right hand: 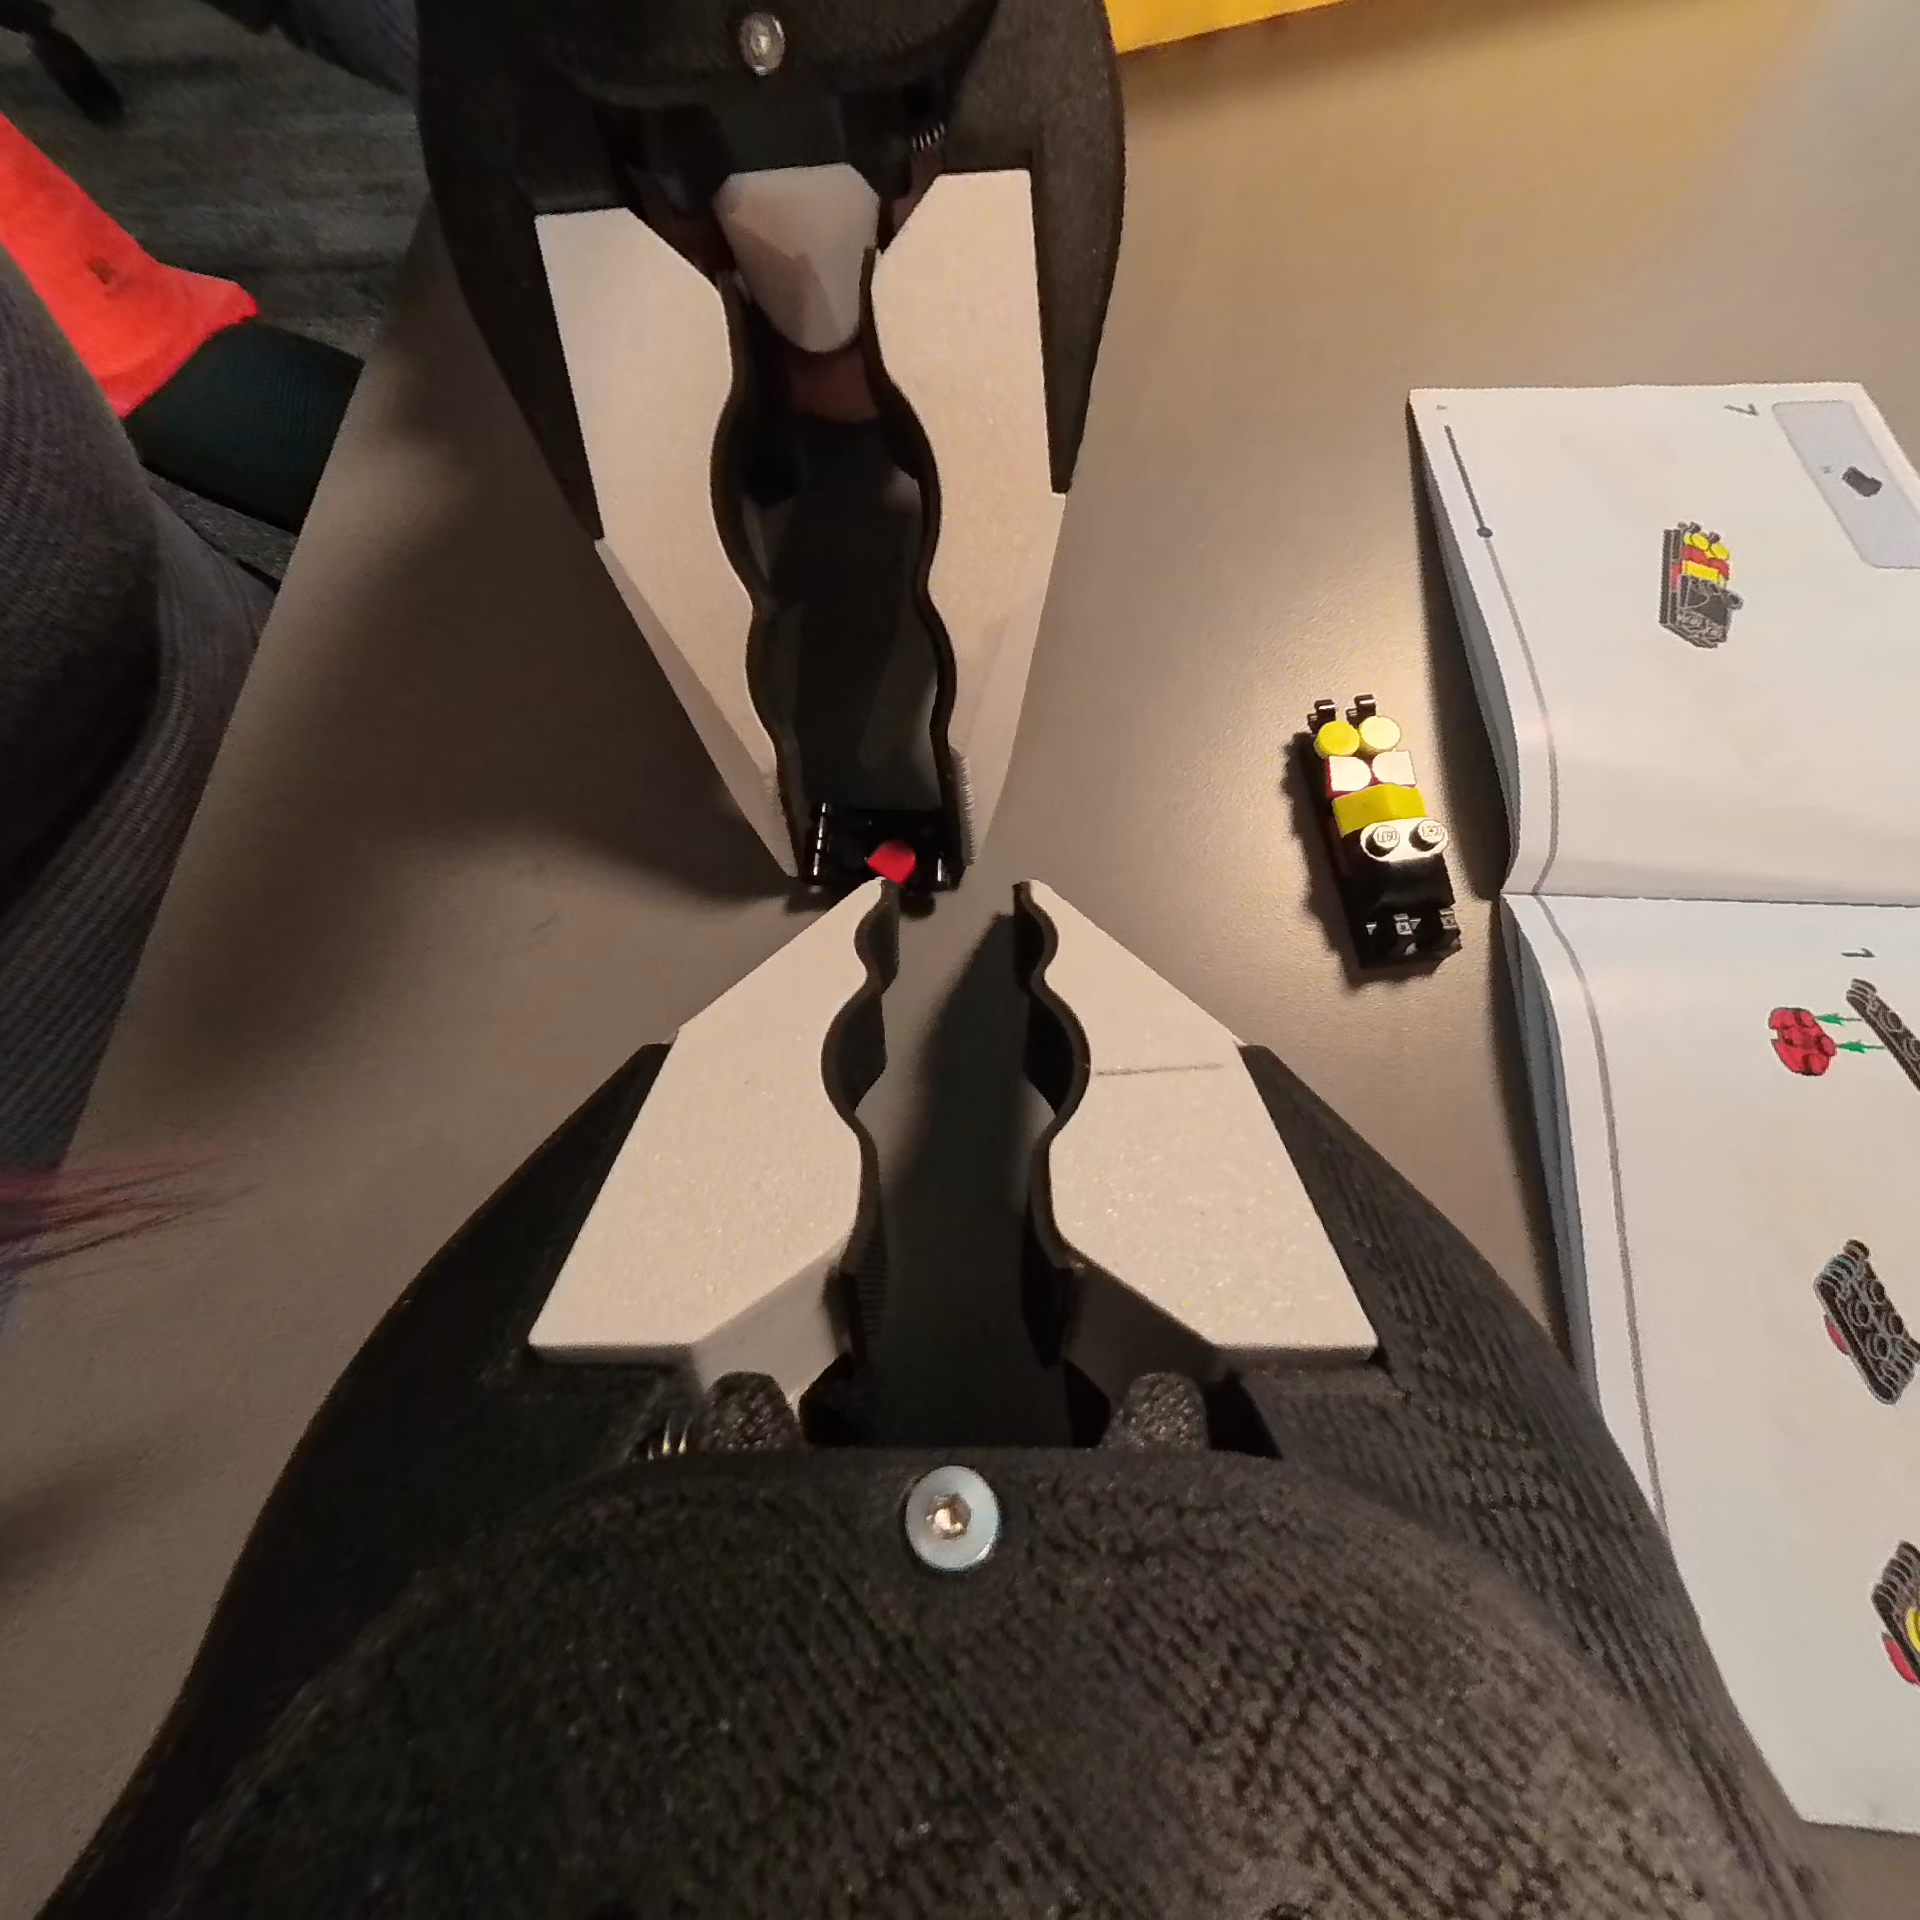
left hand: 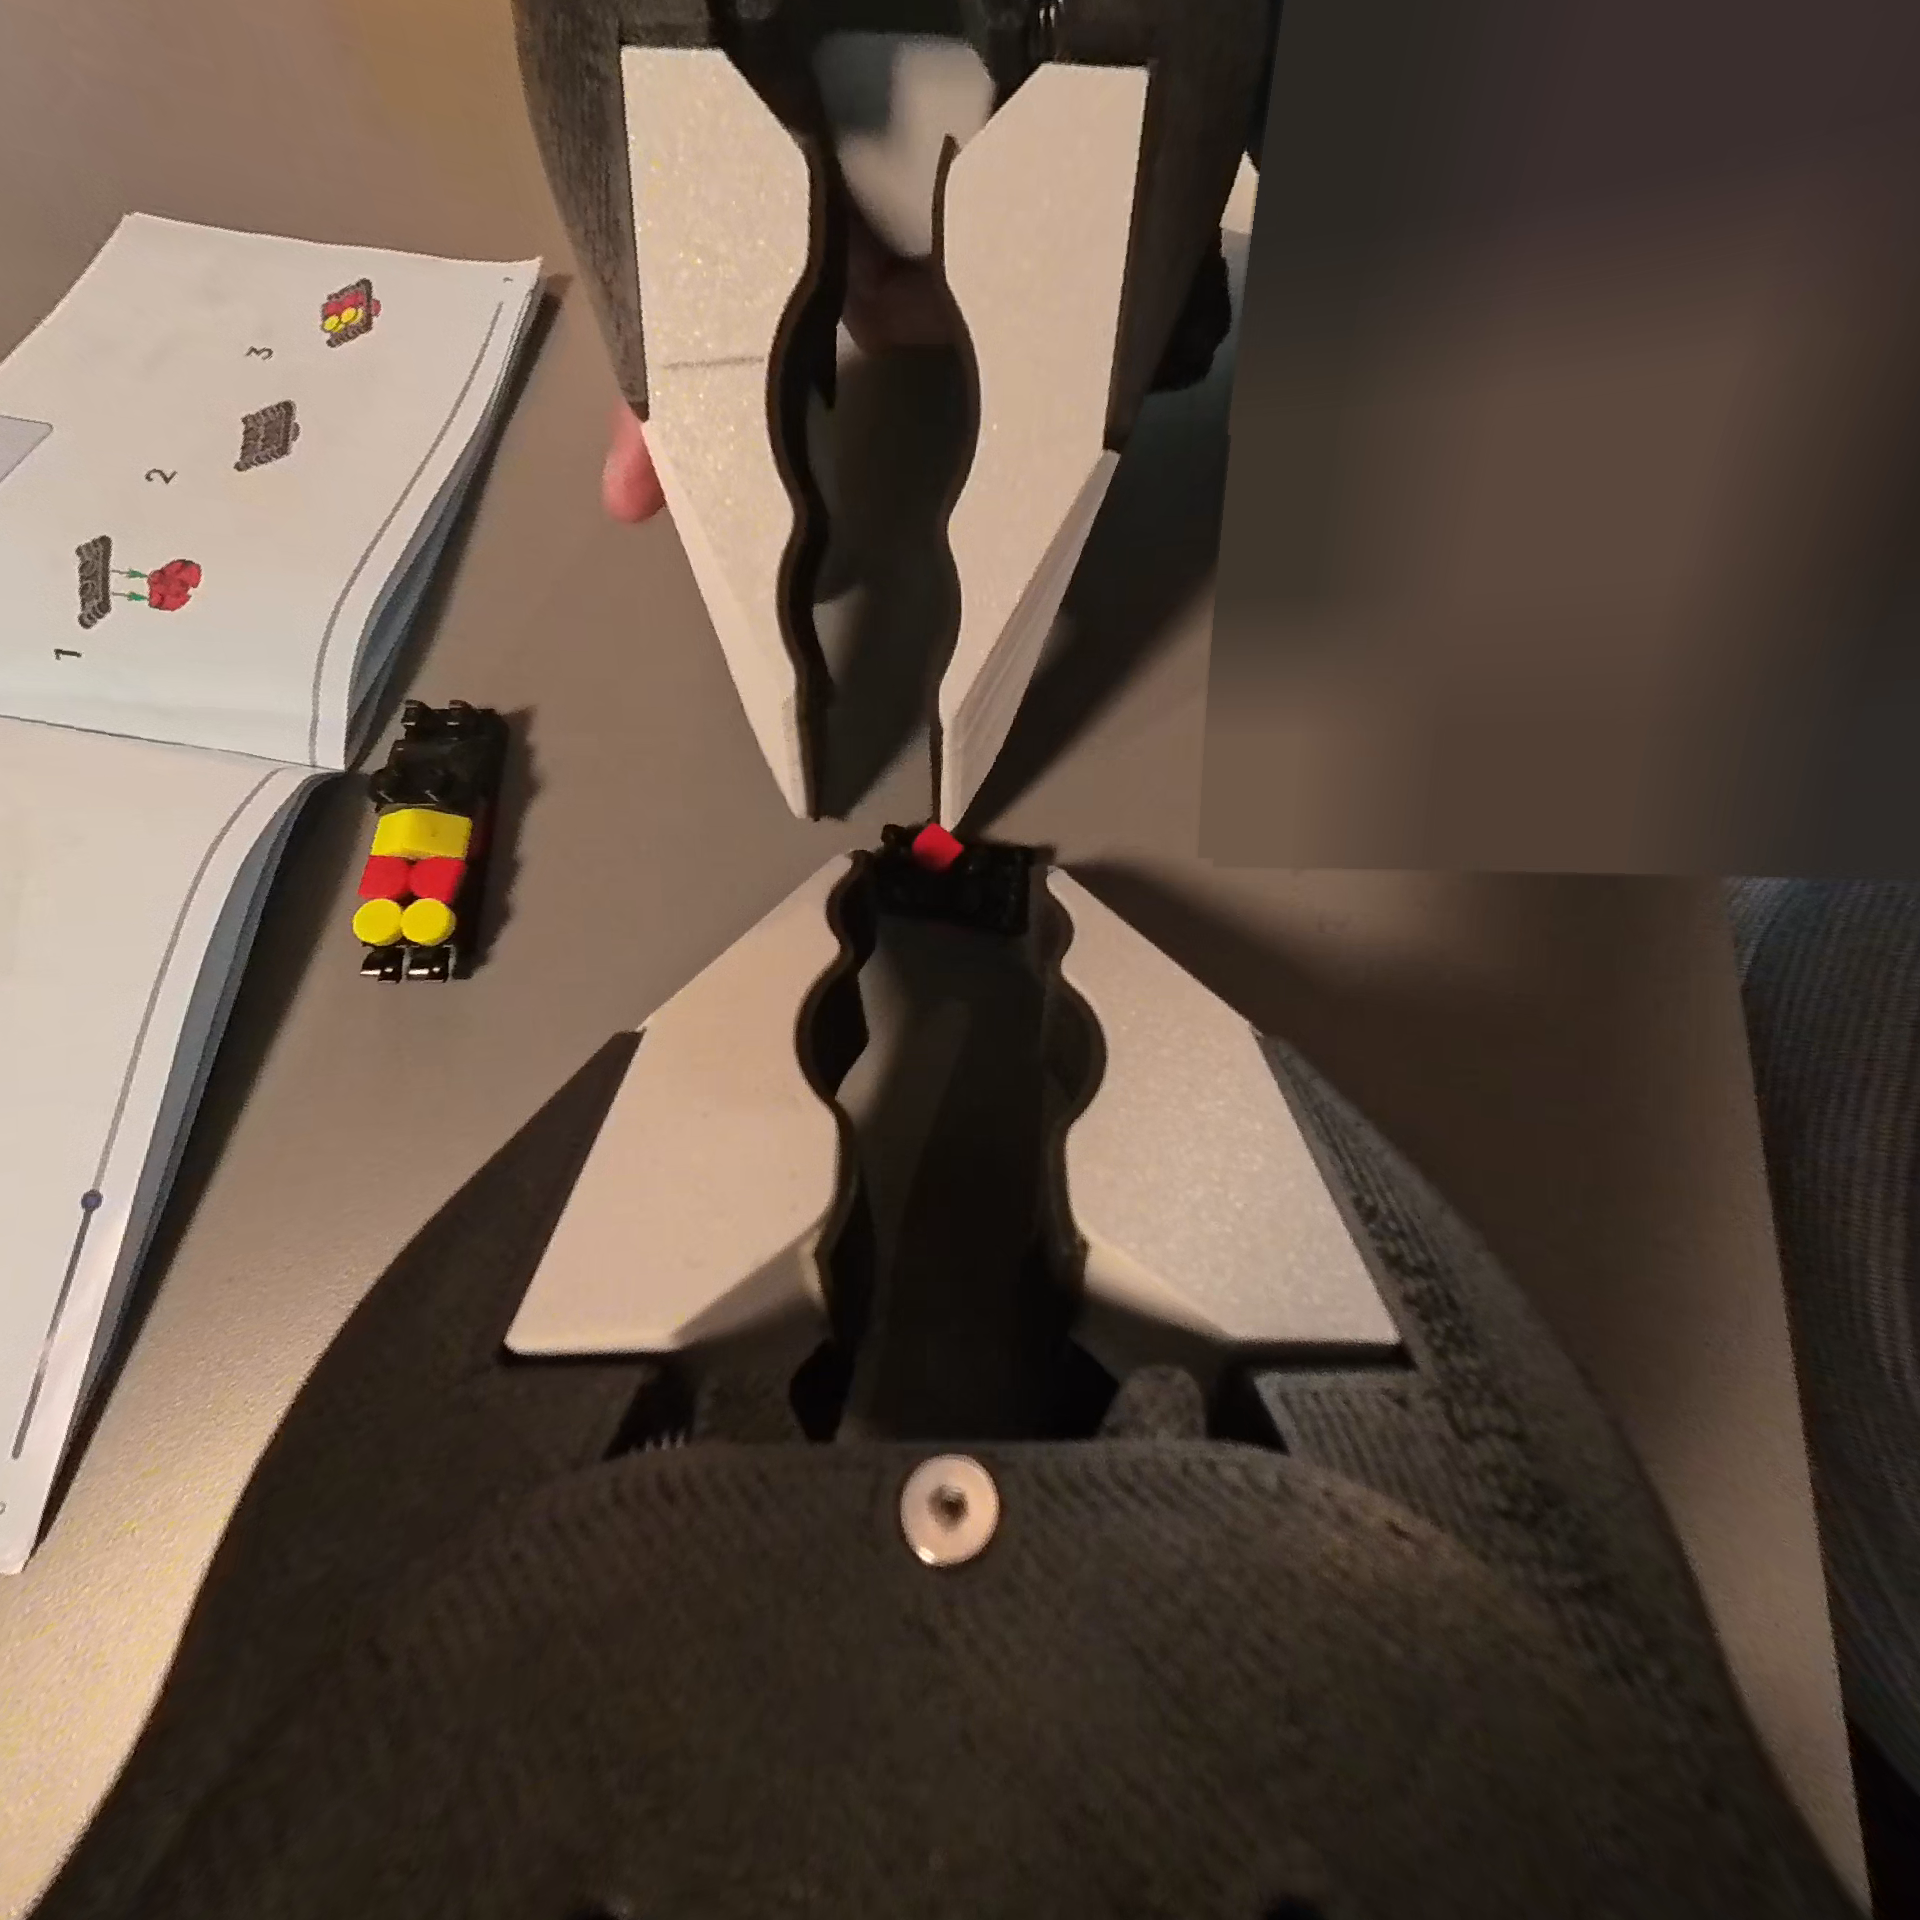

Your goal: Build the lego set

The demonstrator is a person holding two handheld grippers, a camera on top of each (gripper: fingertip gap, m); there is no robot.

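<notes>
A grey table (right hand: 1195, 312) is seen w/ an open instruction booklet (right hand: 1704, 727) at its edge; early steps are shown on the pages. Beside the booklet a finished sub-assembly (right hand: 1377, 831) (black base, yellow & red pieces) is laid flat, apart from both tools. The left tool (left hand: 951, 883) is clamped on a small black plate (left hand: 956, 894), on which a red stud piece (left hand: 933, 844) is seated. The right tool (right hand: 956, 899) is held slightly open, nothing gripped, tips just beside the plate. Judged approx. part-way: one module done, second barely begun, remaining pieces not in view.
</notes>
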